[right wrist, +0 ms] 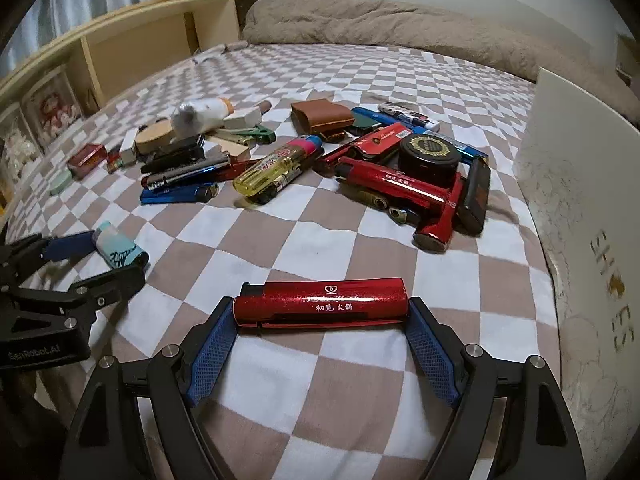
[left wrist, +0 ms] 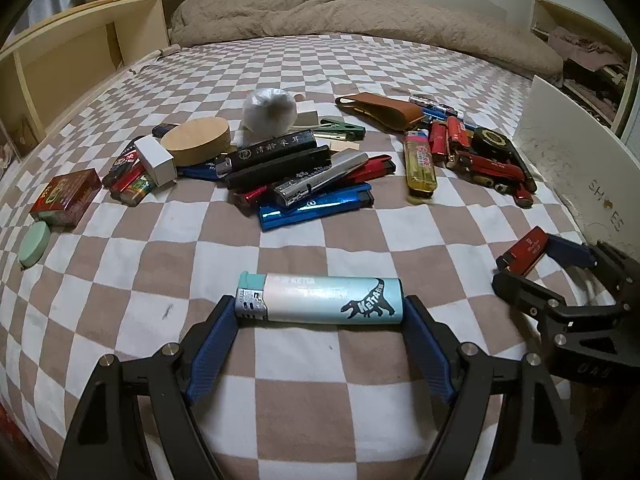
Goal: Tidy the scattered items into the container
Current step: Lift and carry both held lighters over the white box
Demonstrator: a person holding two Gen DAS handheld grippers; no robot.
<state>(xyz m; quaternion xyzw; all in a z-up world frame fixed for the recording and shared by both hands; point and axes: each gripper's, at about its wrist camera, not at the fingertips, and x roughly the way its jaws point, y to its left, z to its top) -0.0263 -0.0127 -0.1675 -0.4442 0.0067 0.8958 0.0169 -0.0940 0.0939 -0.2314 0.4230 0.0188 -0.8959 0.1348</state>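
ribbed blue gripper clamps glossy red lighter endwise.

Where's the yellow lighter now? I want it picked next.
The yellow lighter lies on the checkered bedspread, between the central lighter pile and the red lighters around the black round tin.

White box cut off at right edge; wrapped bundle motion-blurred; lower lighters in pile partly hidden.

Lighter pile lies mid-bed, shoe box at right.
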